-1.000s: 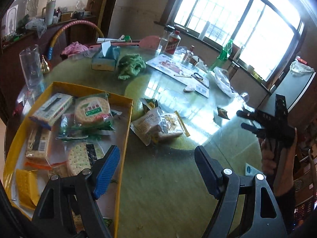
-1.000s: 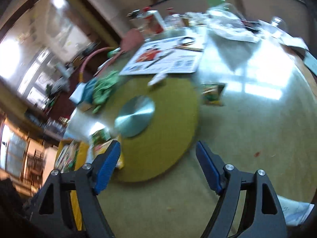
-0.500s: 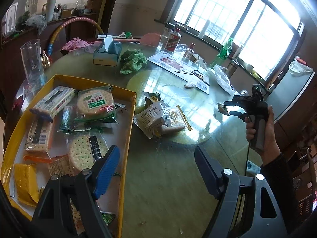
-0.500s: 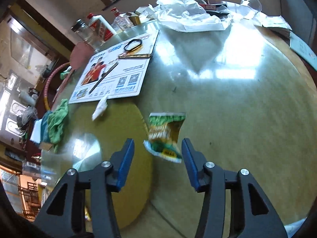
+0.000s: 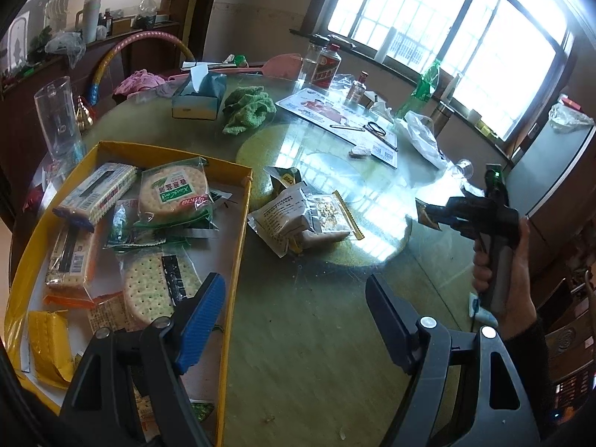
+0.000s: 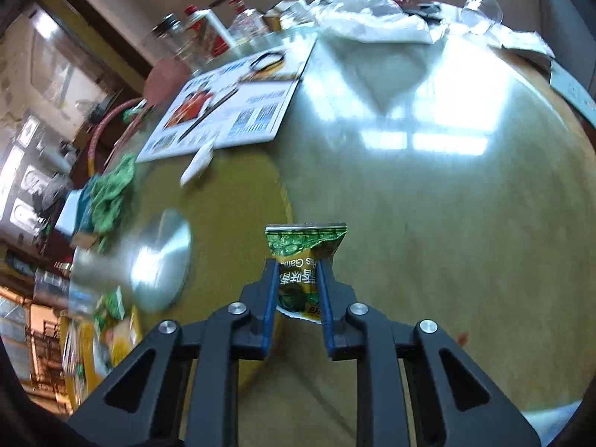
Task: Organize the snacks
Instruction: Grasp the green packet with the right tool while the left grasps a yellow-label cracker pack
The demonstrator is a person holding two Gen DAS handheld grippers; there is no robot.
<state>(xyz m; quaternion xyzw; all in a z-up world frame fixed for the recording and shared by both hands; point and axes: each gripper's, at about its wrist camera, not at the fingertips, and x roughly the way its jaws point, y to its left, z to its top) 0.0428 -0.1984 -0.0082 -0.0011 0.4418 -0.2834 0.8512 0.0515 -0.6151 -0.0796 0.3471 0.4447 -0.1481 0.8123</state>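
Green snack packet — small, crinkled, upright, pinched at mid-body. Yellow tray holds wrapped crackers and biscuits — loose packets just beside it.

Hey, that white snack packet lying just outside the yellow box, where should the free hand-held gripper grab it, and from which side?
Take the white snack packet by its flat crimped edge nearest the yellow box, coming in low from the near side with the open left hand-held gripper. That edge looks thin and sticks out clear of the gold packet overlapping its other side.

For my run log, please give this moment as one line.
right claw: shut on green snack packet | left claw: open | yellow box: holds snacks
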